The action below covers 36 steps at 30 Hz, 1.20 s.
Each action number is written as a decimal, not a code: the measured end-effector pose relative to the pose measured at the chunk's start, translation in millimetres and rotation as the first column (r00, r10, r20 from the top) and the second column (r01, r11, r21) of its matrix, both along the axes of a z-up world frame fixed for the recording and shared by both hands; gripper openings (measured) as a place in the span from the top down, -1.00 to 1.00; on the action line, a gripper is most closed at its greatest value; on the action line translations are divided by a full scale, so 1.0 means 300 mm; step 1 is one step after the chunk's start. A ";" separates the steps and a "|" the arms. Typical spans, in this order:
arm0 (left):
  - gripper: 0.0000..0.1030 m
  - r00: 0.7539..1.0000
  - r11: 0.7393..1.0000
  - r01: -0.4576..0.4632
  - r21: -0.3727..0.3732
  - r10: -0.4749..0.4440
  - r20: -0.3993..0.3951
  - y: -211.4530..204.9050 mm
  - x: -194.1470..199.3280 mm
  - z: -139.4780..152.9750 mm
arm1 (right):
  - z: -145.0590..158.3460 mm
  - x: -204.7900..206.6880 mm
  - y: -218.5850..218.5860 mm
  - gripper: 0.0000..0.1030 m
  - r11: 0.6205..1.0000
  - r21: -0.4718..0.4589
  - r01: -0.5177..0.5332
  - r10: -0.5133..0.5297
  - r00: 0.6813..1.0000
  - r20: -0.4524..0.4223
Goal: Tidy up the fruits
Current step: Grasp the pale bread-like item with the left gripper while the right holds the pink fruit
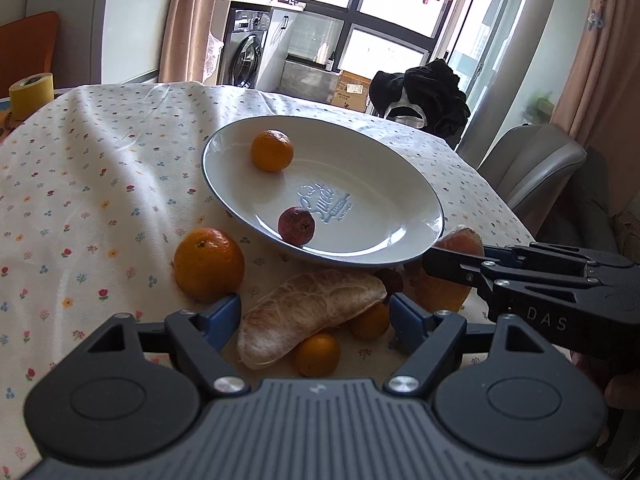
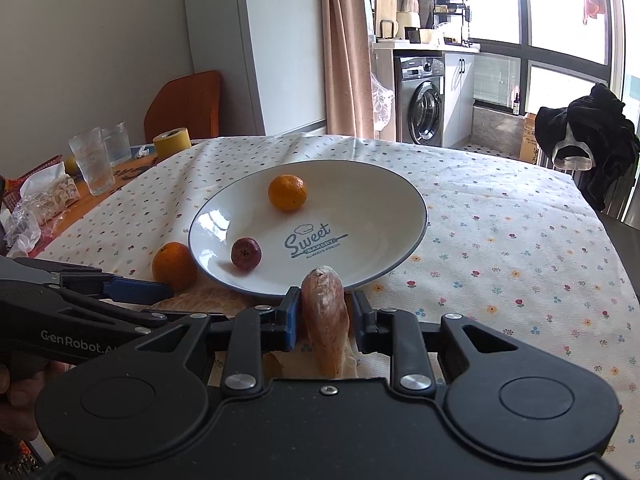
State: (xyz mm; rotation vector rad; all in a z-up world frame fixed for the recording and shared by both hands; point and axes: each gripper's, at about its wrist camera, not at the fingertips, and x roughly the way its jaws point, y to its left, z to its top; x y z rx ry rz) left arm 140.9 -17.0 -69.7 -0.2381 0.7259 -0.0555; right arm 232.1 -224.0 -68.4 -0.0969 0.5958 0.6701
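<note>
Plate (image 2: 404,204): white, dark rim, "Sweet Bakery" print, sits on the surface (image 2: 500,248) over a floral cloth.
Fruit on plate: one small orange (image 2: 287,193) toward the far side, one dark red fruit (image 2: 246,254) near the front-left rim.
Fruit off plate: bigger orange (image 1: 209,264) on the cloth just beside the plate's left-front edge; two small oranges (image 1: 318,354) partly under a peeled segment.
Left tongs (image 1: 316,316): spread wide, holding nothing; blue pads either side of a peeled pomelo segment (image 1: 312,308) lying flat on the cloth, not touching it as far as visible.
Right tongs (image 2: 325,310): clenched on a second peeled segment (image 2: 326,320), held end-on, tip pointing toward the plate's near rim.
Right tongs, left view: reach in from the right, low, near the plate's front-right edge; segment orange-pink there.
Also by the segment: a dark red fruit (image 1: 394,280), mostly hidden.
Background: yellow tape roll (image 2: 172,142), two glasses (image 2: 90,166), washing machine (image 2: 424,100), dark cloth on a chair (image 2: 592,140).
</note>
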 end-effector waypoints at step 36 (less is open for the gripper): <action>0.96 1.000 1.000 -0.002 0.000 0.002 0.013 0.027 -0.066 0.037 | 0.024 -0.066 -0.044 0.60 0.999 0.045 0.020 -0.020 1.000 -0.001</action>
